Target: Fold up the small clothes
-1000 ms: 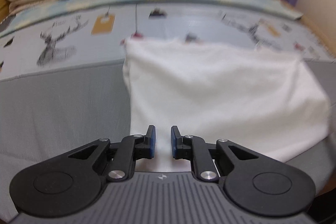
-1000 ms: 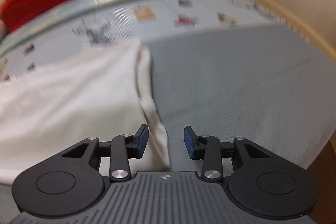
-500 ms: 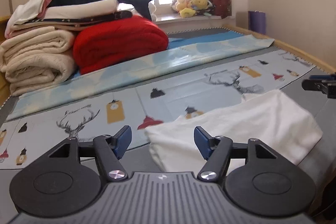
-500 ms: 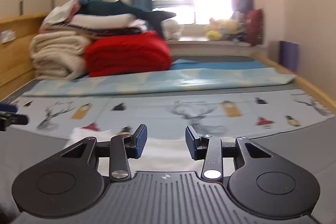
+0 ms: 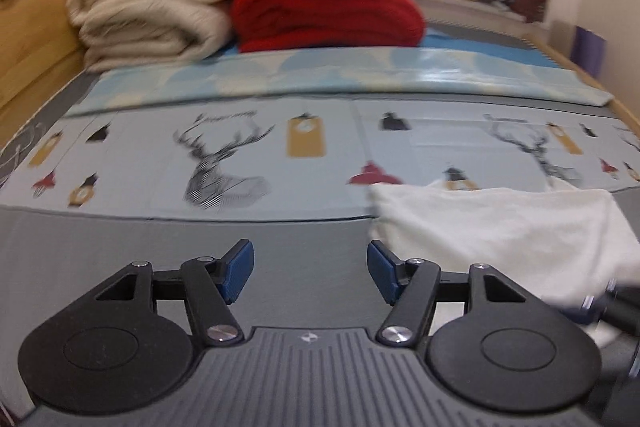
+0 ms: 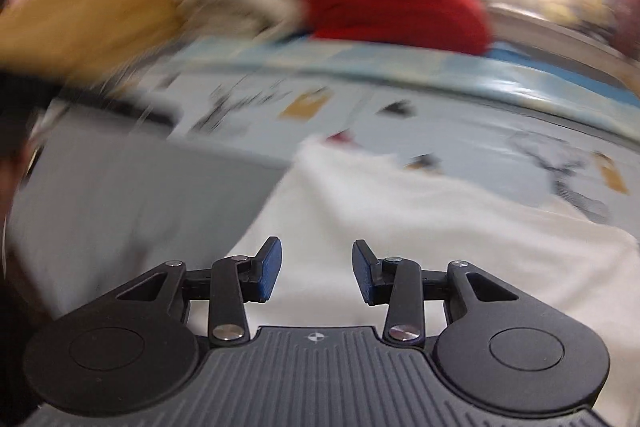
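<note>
Right wrist view heavily motion-blurred; bedding prints unreadable. White garment (image 5: 504,227) cut off at the left view's right edge, lying folded on the grey mat (image 5: 120,247). Left gripper (image 5: 310,269) angled down over bare mat, jaws spread, empty. Right gripper (image 6: 317,269) over the garment, jaws apart, gripping nothing. No legible writing.

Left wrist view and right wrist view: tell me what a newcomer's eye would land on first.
The bright red folded blanket stands out at the back of the bed, beside a stack of rolled cream blankets on its left. Nearer, a white folded cloth garment lies on the grey sheet, its far edge reaching the deer-print pale blue sheet. Both blue-padded tongs hang open and empty, left and right.
</note>
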The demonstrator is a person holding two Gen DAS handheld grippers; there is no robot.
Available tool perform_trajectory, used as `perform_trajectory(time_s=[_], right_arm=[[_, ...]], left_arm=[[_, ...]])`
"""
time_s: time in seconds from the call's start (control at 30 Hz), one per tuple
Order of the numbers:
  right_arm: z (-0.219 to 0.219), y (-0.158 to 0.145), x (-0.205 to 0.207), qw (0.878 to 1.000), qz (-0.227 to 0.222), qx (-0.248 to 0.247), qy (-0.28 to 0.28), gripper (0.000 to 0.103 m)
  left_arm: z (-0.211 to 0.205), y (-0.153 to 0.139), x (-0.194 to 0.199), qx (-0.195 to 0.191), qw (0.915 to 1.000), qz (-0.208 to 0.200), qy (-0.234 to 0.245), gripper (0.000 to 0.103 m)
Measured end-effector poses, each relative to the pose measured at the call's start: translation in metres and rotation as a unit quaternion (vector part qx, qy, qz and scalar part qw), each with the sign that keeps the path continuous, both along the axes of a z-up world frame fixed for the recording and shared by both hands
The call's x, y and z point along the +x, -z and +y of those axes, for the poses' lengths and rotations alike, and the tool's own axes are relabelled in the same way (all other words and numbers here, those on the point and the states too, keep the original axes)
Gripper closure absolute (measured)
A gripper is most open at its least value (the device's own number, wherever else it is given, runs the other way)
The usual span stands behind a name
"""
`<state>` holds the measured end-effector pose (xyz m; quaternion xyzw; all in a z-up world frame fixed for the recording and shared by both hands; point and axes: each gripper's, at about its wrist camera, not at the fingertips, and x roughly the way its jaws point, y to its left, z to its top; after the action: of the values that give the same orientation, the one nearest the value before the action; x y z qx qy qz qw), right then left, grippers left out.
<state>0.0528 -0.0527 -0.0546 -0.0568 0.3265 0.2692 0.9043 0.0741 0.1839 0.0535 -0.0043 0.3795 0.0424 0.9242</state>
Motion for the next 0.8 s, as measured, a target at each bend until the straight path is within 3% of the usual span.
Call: perform_trajectory(time_s=[0.1,0.23,0.37,0.53,0.57,0.6,0.63,0.67,0.8], right_arm=[[0.042,0.014,-0.014,0.996,-0.005,-0.053,-0.070,0.062],[0.087,0.036,-0.037,0.980,-0.018,-0.118,-0.158,0.062],[0.115,0.065,-0.049,0.962,-0.014,-0.191,-0.194,0.061],[0.122,0.063,-0.044,0.965,-0.025,-0.192,-0.175,0.058],[0.120,0.062,-0.043,0.965,-0.024,-0.191,-0.177,0.061],[0.118,0.062,-0.043,0.965,-0.023,-0.186,-0.183,0.076],[0.116,0.062,-0.042,0.965,-0.023,-0.184,-0.187,0.083],[0.114,0.061,-0.043,0.965,-0.028,-0.185,-0.185,0.091],[0.090,0.032,-0.043,0.977,-0.040,-0.125,-0.171,0.095]], left_arm=[[0.016,0.001,0.000,-0.013,0.9997,0.007,-0.017,0.034],[0.026,0.000,-0.001,-0.020,0.9994,0.013,-0.025,0.034],[0.031,-0.001,0.000,-0.021,0.9992,0.019,-0.028,0.034],[0.036,0.003,0.007,-0.053,0.9975,0.035,-0.030,0.034],[0.038,0.007,0.010,-0.069,0.9959,0.048,-0.032,0.034],[0.039,0.011,0.013,-0.083,0.9943,0.058,-0.034,0.033],[0.039,0.014,0.017,-0.099,0.9921,0.069,-0.035,0.032],[0.040,0.019,0.020,-0.120,0.9888,0.081,-0.034,0.032],[0.038,0.047,0.034,-0.229,0.9636,0.136,-0.025,0.025]])
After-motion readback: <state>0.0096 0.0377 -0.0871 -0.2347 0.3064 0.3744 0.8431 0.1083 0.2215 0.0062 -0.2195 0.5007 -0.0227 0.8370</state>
